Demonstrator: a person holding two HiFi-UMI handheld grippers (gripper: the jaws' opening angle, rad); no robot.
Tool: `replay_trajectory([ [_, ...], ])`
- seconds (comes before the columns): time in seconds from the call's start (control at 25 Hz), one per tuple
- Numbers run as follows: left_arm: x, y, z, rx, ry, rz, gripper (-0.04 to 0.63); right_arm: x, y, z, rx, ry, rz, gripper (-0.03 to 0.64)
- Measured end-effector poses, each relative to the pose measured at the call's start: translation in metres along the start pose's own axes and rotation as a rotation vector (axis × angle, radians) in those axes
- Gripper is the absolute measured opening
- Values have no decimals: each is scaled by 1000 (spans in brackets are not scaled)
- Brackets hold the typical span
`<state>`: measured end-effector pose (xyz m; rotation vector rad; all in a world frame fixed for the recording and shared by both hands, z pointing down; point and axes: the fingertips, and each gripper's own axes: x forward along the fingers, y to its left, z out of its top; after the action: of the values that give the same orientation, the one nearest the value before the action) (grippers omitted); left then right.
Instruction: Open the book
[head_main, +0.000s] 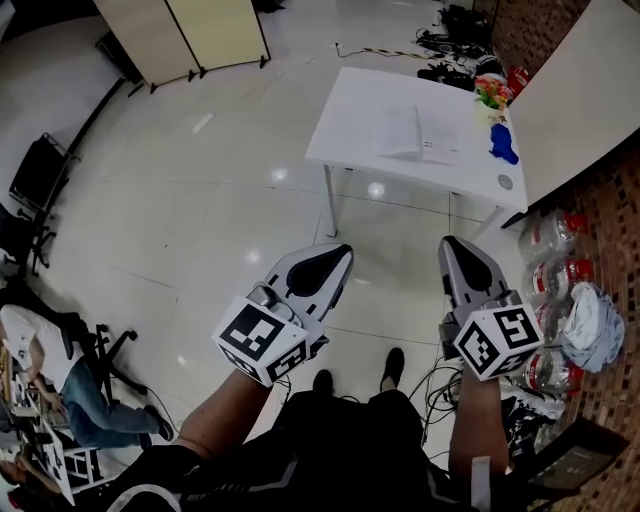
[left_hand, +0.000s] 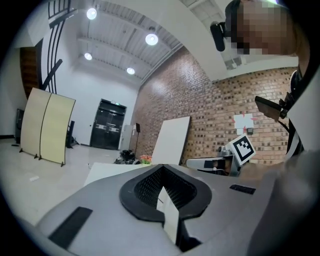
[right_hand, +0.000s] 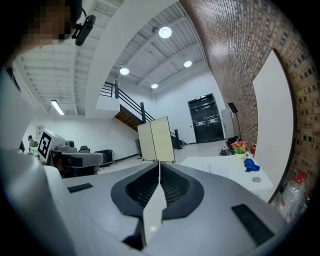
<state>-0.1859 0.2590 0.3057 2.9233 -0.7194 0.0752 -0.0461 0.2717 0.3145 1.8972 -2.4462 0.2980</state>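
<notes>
A white book (head_main: 418, 132) lies flat on the white table (head_main: 345, 120) across the floor, far ahead of both grippers. My left gripper (head_main: 340, 254) is held at waist height with its jaws shut and nothing between them. My right gripper (head_main: 449, 246) is beside it, also shut and empty. In the left gripper view the jaws (left_hand: 161, 170) meet along one seam, with the table (left_hand: 107, 171) beyond them. In the right gripper view the shut jaws (right_hand: 159, 165) point towards the table (right_hand: 225, 167).
On the table's far right are a blue object (head_main: 503, 143), a bunch of coloured flowers (head_main: 490, 92) and a small round disc (head_main: 505, 182). A folding screen (head_main: 185, 35) stands at the back left. Bagged bottles (head_main: 555, 270) line the brick wall. A person (head_main: 70, 395) sits at the lower left.
</notes>
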Motion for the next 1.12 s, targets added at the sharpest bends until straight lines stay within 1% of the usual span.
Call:
replay_trajectory([
  [0.16, -40, 6, 3, 7, 3, -36, -3, -12, 45, -1, -1, 0, -29, 2],
  [0.28, -55, -3, 7, 10, -14, -49, -3, -25, 62, 0, -16, 5, -35, 2],
  [0.4, -54, -13, 10, 12, -22, -50, -3, -41, 61, 6, -12, -14, -42, 2],
  [0.56, -52, -24, 18, -21, -52, -32, -3, -63, 51, 16, -29, -29, -51, 2],
  [0.72, -46, -35, 23, -13, -60, -39, -3, -81, 42, 21, -39, -50, -63, 2],
  [0.92, -40, -45, 24, -9, -65, -53, -3, -93, 38, 23, -45, -59, -83, 2],
  [1.12, -42, -45, 24, -20, -64, -68, -3, -97, 41, 25, -57, -59, -108, 2],
])
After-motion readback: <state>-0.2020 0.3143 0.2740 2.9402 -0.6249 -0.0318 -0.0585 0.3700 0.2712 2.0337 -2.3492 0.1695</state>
